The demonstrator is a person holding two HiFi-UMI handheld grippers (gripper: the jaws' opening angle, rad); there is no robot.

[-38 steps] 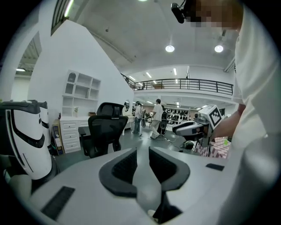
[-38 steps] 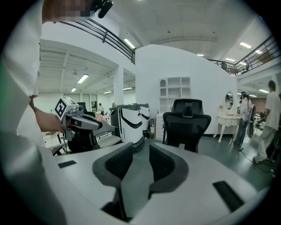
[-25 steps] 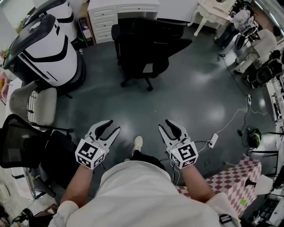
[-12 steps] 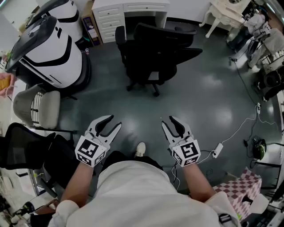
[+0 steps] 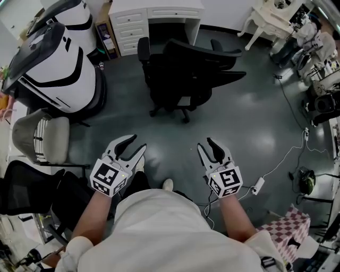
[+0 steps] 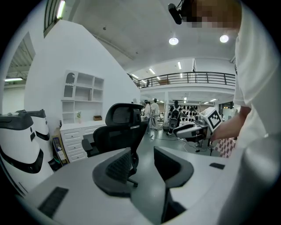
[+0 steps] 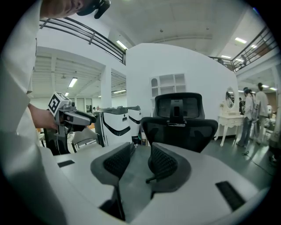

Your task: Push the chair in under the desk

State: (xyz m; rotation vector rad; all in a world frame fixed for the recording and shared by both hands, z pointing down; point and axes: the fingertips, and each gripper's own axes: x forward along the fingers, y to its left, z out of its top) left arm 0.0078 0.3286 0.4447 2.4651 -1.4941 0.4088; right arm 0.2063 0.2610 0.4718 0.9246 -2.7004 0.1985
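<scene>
1. We see the black chair [image 5: 186,69] on the grey floor [image 5: 255,111], just in front of the knee gap of the white desk [image 5: 159,10], with its backrest turned towards us.
2. Its seat points at the desk; how far it reaches under the top we cannot tell.
3. We hold the left gripper [image 5: 135,144] low and in front of us, aimed at the chair, its jaws apart with nothing between them.
4. In the left gripper view only the chair's base and bare floor show through the gap, far off.
5. We hold the right gripper [image 5: 207,146] level with the left one and well apart from it; its jaws have just been opening and stand apart, empty.
6. Both grippers are well short of the chair, touching nothing.
7. To the left of the chair stands a big white-and-black machine [image 5: 53,64], and nearer us a beige chair [image 5: 48,138].
8. A white cable [image 5: 287,154] trails over the floor at the right.
</scene>
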